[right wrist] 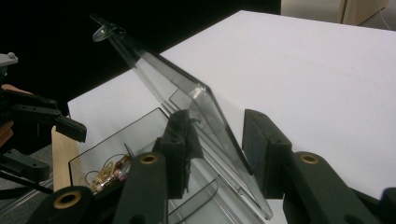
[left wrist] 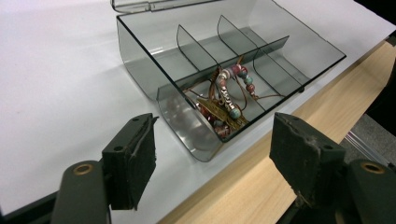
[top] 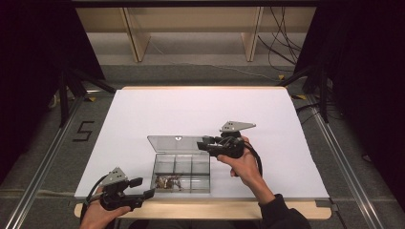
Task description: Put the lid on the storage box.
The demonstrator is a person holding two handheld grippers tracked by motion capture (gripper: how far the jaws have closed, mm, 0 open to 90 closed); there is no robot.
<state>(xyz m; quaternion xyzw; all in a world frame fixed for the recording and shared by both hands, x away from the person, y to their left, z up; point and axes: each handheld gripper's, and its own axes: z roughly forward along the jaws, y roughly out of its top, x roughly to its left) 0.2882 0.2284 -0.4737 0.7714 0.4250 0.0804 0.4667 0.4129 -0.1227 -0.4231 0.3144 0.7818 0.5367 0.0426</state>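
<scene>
A clear grey compartment box point(top: 206, 177) sits near the table's front edge, its lid point(top: 172, 143) swung up behind it. Beaded jewellery point(top: 167, 182) lies in the front left compartment; in the left gripper view the jewellery point(left wrist: 224, 102) is a tangle of beads and brown cord. My left gripper point(top: 144, 187) hovers left of the box at the front edge, open with nothing between its jaws point(left wrist: 215, 123). My right gripper point(top: 201, 144) is at the lid's right end. There the tilted lid point(right wrist: 159, 70) passes between the jaws of the right gripper point(right wrist: 217, 119); one pad point(right wrist: 183, 140) touches it, the other stands off it.
The white table top point(top: 200, 109) stretches behind and beside the box. A bare wooden strip point(left wrist: 261, 186) runs along the front edge. Dark curtains, a stand's legs point(top: 71, 90) and cables point(top: 282, 43) on the floor surround the table.
</scene>
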